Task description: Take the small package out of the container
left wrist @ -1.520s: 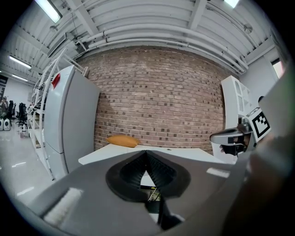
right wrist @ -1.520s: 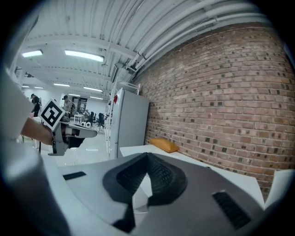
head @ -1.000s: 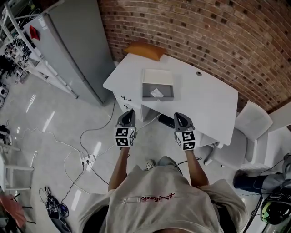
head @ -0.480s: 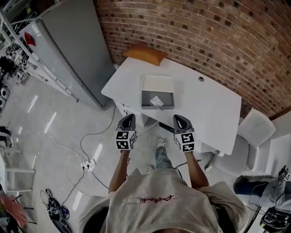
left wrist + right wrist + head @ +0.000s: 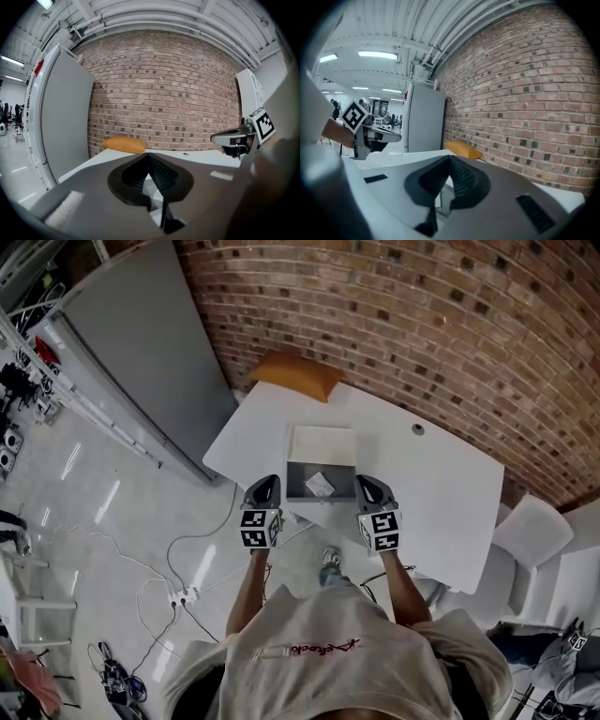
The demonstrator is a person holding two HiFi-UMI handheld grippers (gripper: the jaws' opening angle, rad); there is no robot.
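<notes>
White and small, the package (image 5: 320, 484) lies inside the grey container (image 5: 296, 491) on the tabletop (image 5: 441, 488); removal is not yet begun. The left gripper (image 5: 264, 484) and right gripper (image 5: 368, 487) flank the container, their fingers (image 5: 161, 174) pressed together and empty.

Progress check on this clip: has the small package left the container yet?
Done: nothing yet; the small package lies inside the open container on the table. In hand: nothing; the left claw and right claw are shut and empty, flanking the container's near end. Left: reach in, grip the package, lift it out.
</notes>
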